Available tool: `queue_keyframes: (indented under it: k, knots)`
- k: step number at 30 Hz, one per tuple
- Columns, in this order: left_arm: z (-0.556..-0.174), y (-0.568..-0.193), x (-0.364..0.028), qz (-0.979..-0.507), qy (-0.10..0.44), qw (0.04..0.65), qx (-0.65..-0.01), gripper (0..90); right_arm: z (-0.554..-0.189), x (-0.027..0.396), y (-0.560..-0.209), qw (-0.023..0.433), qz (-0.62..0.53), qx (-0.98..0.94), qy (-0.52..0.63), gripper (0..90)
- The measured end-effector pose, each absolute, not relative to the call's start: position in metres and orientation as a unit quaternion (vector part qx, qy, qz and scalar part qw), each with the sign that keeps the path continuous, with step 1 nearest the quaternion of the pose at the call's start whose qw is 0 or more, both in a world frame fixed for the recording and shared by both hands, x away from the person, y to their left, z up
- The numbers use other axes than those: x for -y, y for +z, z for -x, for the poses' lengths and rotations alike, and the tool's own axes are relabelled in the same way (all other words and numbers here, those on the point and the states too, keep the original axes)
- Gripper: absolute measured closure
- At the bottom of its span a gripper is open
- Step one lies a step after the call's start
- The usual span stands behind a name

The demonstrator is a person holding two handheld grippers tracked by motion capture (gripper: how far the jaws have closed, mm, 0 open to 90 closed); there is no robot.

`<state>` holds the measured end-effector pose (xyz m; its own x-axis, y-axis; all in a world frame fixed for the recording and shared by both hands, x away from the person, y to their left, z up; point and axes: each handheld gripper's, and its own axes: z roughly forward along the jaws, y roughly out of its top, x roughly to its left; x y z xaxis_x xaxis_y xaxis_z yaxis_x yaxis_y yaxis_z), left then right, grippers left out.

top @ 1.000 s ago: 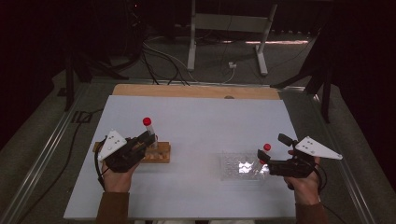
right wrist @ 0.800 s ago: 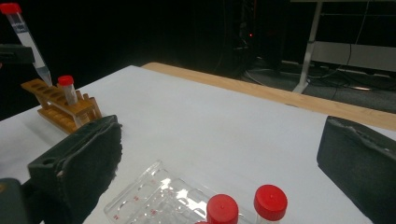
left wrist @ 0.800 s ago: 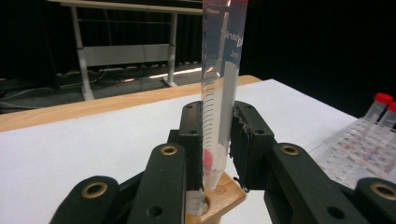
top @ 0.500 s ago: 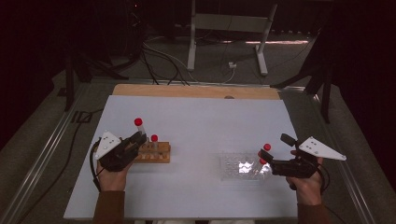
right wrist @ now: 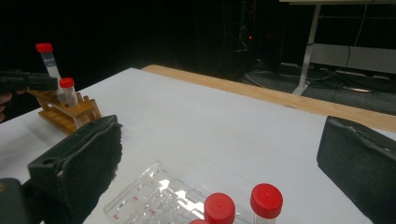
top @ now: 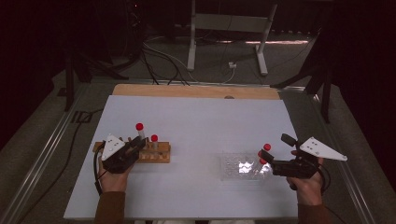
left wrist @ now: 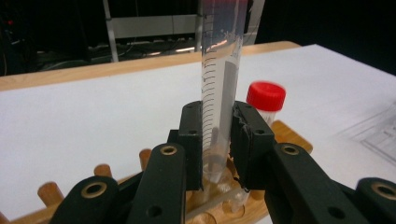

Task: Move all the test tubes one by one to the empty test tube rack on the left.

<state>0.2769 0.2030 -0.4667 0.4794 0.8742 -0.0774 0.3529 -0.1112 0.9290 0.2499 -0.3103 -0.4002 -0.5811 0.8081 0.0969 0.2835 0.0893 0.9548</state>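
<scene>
My left gripper (top: 140, 145) (left wrist: 218, 140) is shut on a clear graduated tube with a red cap (top: 140, 130) (left wrist: 219, 88). The tube stands upright with its tip down in a hole of the wooden rack (top: 159, 156) (left wrist: 285, 135). A shorter red-capped tube (top: 154, 140) (left wrist: 266, 100) stands in the rack just beside it. At the right, my right gripper (top: 273, 157) (right wrist: 224, 158) is open, its pads (right wrist: 88, 154) wide apart, at a clear plastic tray (top: 233, 168) (right wrist: 149, 196). Red-capped tubes (top: 265, 150) (right wrist: 266, 200) sit at the tray's near end, between the jaws.
A white sheet (top: 201, 121) covers the table, with a wooden strip (top: 196, 91) along its far edge. Beyond the table, cables (top: 159, 56) and a metal stand (top: 229, 28) sit on the floor. The right gripper view shows the rack (right wrist: 65, 112) far off at its left.
My left gripper has moved left and down with the tube, bringing it onto the rack beside the shorter tube. The right gripper has kept still.
</scene>
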Motion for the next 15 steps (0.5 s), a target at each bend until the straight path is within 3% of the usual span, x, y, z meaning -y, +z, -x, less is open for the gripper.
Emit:
queue_keyframes:
  k: [15]
  knots:
    - [-0.2750, -0.4777, -0.1989, -0.713, 0.256, 0.481, -0.442, 75.5, -0.2489, 0.3117, -0.3997, 0.238, -0.390, -0.697, 0.553, 0.0]
